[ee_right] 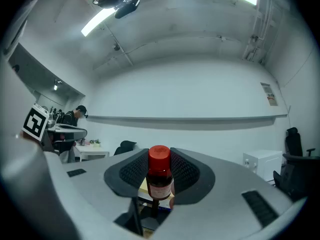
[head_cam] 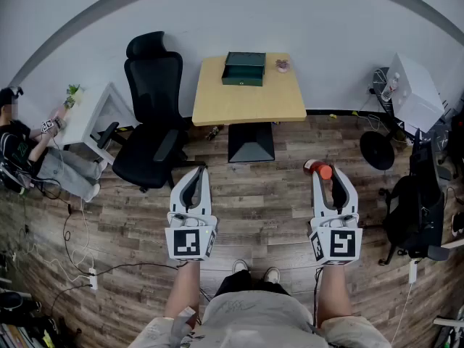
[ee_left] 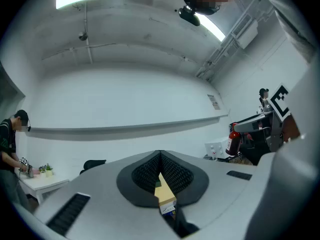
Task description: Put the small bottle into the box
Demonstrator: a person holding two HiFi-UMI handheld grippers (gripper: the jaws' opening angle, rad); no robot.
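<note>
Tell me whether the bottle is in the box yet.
No, the fingers of the right gripper clamp the bottle, far from the box on the table.

Red-capped brown small bottle (ee_right: pixel 160 178), dark green box (head_cam: pixel 244 69), pale yellow table (head_cam: pixel 246 104), black chair (head_cam: pixel 154 85), wood-grain floor (head_cam: pixel 261 194)

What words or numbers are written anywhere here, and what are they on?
No text here can be read.
Label on the small bottle: too blurred to read.
Print on its red cap: too faint to read.
The wall sign: too small to read.
The marker cubes: only black-and-white square patterns, no words.
</note>
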